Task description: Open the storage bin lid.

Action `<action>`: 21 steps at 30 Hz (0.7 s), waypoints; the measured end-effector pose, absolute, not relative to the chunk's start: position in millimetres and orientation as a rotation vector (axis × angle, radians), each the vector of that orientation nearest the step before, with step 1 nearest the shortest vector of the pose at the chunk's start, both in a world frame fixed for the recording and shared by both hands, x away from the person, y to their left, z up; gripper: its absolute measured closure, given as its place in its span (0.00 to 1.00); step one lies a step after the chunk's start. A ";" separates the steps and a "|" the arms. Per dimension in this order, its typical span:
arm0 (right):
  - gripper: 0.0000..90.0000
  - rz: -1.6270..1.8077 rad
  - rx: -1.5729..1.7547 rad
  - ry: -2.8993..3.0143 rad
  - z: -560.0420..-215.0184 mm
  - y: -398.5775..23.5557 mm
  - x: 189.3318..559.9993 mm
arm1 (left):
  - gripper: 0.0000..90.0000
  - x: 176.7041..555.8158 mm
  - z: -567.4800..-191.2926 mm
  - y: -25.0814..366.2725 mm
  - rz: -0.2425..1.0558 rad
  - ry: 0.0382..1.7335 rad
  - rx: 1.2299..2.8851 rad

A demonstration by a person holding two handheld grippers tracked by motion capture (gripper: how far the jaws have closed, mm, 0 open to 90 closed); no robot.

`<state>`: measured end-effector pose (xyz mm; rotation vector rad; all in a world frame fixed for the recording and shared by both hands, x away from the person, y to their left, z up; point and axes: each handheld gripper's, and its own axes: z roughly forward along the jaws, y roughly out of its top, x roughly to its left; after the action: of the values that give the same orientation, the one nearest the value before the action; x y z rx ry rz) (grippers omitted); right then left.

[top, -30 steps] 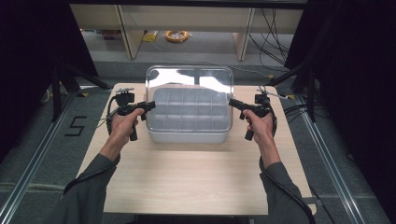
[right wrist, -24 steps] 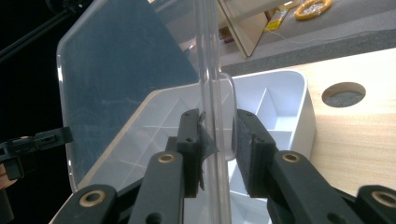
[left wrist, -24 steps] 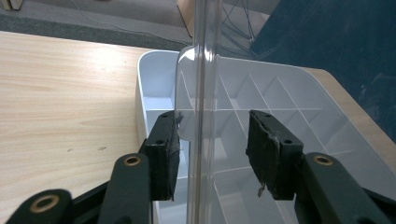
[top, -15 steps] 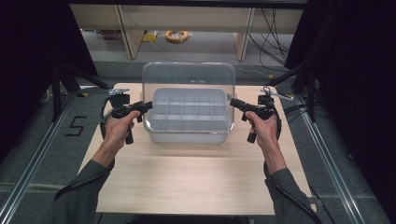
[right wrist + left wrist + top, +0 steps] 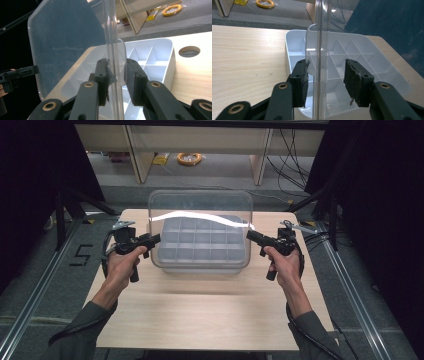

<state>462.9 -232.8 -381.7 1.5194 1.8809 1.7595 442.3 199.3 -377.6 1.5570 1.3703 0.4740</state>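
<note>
lid [image 5: 200, 215] is pinched at both ends, left gripper [image 5: 155, 239] and right gripper [image 5: 252, 236] each clamped on an edge. held so, it stays level above the tray [image 5: 200, 254], likely to clear it evenly.

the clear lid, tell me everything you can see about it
The clear lid is a see-through plastic sheet with rounded corners and a raised rim, glossy with a bright glare streak. It stands raised, near upright, above the pale grey compartment tray on the wooden table. The left tool and right tool each straddle a side edge, one at either end.
</note>
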 end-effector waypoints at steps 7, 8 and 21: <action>0.81 1.763 1.506 1.886 -381.6 -231.8 448.1 | 0.60 426.2 -382.0 200.8 0.472 1.353 1.557; 0.81 1.753 1.484 1.890 -382.2 -232.8 445.9 | 0.60 424.3 -382.3 200.8 0.475 1.352 1.560; 0.81 1.733 1.459 1.912 -390.7 -234.4 419.1 | 0.60 397.2 -394.6 199.4 0.480 1.331 1.572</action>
<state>419.1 -234.4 -390.7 1.4586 1.9120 1.7331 397.2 199.4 -394.6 1.5716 1.3311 0.4801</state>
